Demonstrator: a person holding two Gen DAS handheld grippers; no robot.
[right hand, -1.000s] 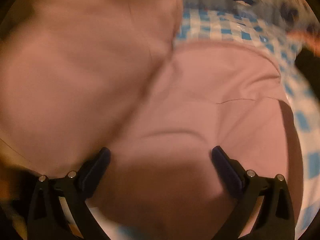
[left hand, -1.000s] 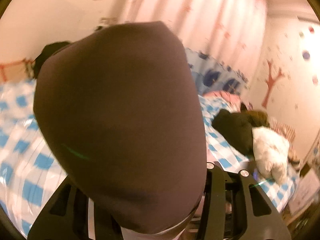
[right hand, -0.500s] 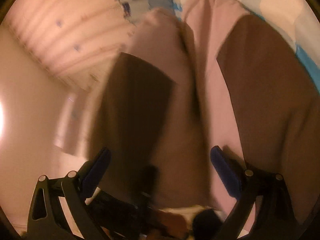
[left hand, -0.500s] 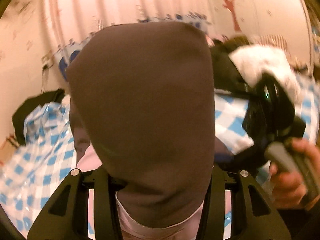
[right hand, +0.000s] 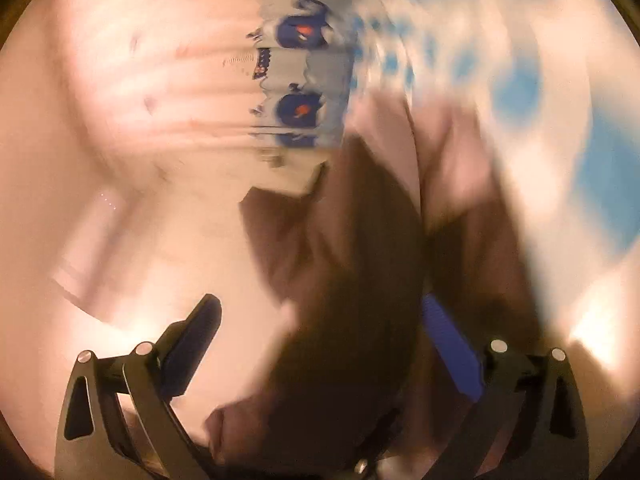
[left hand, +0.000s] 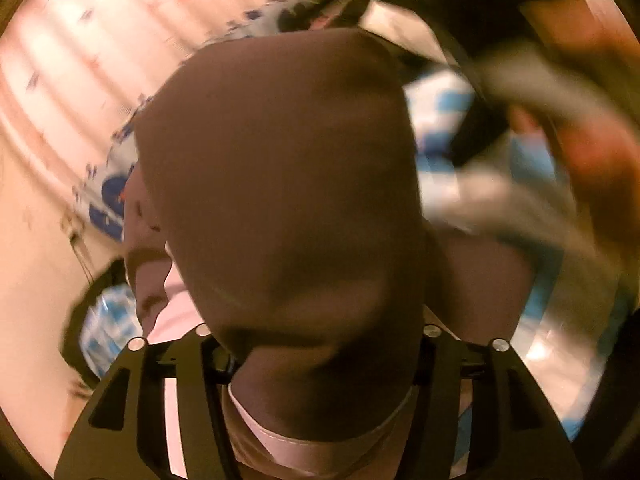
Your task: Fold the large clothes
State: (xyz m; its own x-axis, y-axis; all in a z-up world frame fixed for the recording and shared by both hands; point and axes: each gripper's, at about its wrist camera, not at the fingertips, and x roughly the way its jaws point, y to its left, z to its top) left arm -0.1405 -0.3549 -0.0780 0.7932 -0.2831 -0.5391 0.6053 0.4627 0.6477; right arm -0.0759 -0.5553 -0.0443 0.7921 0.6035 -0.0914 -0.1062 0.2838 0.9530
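Observation:
A large pink garment [left hand: 280, 200] bulges up in shadow over my left gripper [left hand: 320, 344] and hides its fingertips; the cloth runs between the jaws and the left gripper is shut on it. In the right wrist view the same garment [right hand: 360, 248] hangs blurred in front of my right gripper [right hand: 320, 320]. The right gripper's blue-padded fingers [right hand: 452, 340] stand wide apart with cloth hanging between them, gripping nothing. The right gripper and the hand on it [left hand: 592, 148] pass blurred at the right of the left wrist view.
A bed with a blue-and-white checked cover [right hand: 520, 88] lies below. A pillow with a blue print [right hand: 300, 72] sits at its head by pink curtains [left hand: 80, 60]. Dark clothing [left hand: 76, 312] lies at the bed's left edge. Both views are motion-blurred.
Both grippers have swung round fast, so the room has rotated in both views. The left stays shut on the garment; the right stays open and has moved closer across the left's view.

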